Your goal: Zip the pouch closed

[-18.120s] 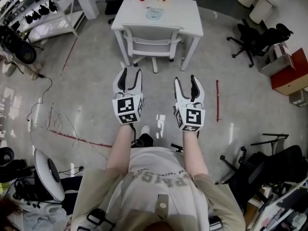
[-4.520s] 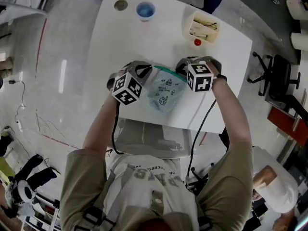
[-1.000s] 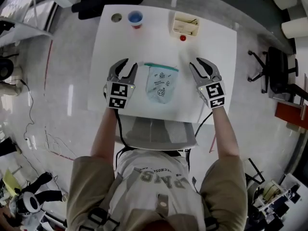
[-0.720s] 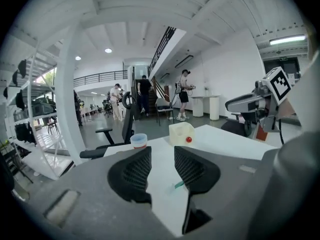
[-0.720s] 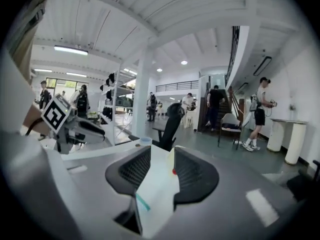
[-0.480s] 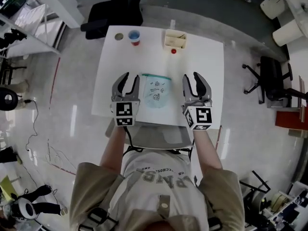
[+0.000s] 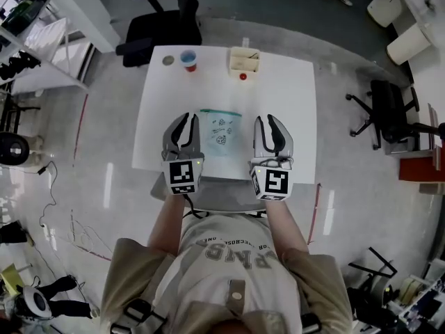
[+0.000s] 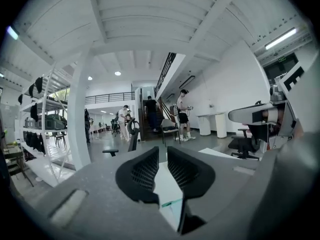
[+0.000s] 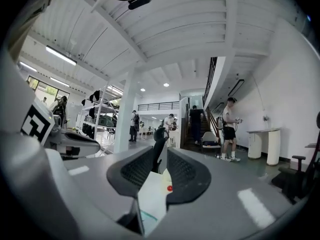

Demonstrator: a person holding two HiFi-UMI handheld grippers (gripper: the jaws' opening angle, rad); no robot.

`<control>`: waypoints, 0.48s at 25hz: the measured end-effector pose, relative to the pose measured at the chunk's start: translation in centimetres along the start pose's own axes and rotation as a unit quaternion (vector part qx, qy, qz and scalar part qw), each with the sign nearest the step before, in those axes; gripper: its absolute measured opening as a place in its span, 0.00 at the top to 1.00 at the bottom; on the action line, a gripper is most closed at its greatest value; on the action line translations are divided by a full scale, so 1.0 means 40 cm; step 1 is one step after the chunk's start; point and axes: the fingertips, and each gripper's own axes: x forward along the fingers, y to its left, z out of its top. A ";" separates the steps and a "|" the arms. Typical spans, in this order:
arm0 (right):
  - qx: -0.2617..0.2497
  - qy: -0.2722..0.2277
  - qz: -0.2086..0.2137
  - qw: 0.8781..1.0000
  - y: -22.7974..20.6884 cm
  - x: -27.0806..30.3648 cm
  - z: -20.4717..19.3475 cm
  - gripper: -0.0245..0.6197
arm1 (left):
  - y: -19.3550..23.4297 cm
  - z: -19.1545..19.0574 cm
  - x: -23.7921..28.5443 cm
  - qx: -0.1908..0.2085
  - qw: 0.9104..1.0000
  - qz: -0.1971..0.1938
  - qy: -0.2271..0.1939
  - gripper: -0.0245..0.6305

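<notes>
A white rectangular table (image 7: 295, 110) fills the middle of the head view, far below the person. On it lies the translucent plastic pouch with small printed figures and a teal zip strip (image 7: 220, 132), flat, just below the tabletop's centre and with the strip along its upper edge. At this size it is not clear whether the zip is fully closed.

The left gripper (image 7: 188, 118) sits just left of the pouch in the frame and the right gripper (image 7: 266, 118) just right of it. Both are held in the air, clear of the table and touching nothing.

In the left gripper view the two black ribbed jaws stand slightly apart. They have just been closing and nothing is between them. Through the narrow gap show the white tabletop and a bit of the teal strip, low in the frame.

In the right gripper view the jaws are also a little apart, have just been closing and are empty. The tabletop and a small red ball (image 9: 169, 188) show in the gap.

Along the table's upper edge in the head view stand a red cup with a blue inside (image 7: 188, 59), a small dark round disc (image 7: 168, 60) to its left, and an open beige box (image 7: 244, 59). A black office chair (image 7: 149, 37) stands on the floor at the upper left. A grey chair (image 7: 222, 195) is tucked under the table's lower edge, between the person's forearms.
</notes>
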 end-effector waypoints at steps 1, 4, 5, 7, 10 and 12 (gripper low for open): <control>-0.010 -0.005 -0.001 1.000 0.004 -0.005 0.007 0.84 | -0.002 0.015 -0.004 0.006 1.000 0.002 -0.009 0.87; -0.036 -0.018 -0.002 0.999 0.017 -0.013 0.034 0.91 | -0.007 0.050 -0.013 0.021 0.999 0.005 -0.031 0.92; -0.039 -0.022 -0.002 0.999 0.022 -0.013 0.045 0.93 | -0.009 0.059 -0.014 0.024 0.999 0.004 -0.035 0.93; -0.041 -0.027 0.000 0.999 0.032 -0.010 0.061 0.96 | -0.013 0.070 -0.012 0.029 0.999 -0.004 -0.040 0.94; -0.038 -0.028 -0.002 0.999 0.041 -0.010 0.068 0.96 | -0.012 0.074 -0.014 0.027 0.999 -0.010 -0.044 0.94; -0.039 -0.026 -0.002 0.999 0.042 -0.012 0.065 0.96 | -0.008 0.081 -0.015 0.026 0.998 -0.010 -0.048 0.94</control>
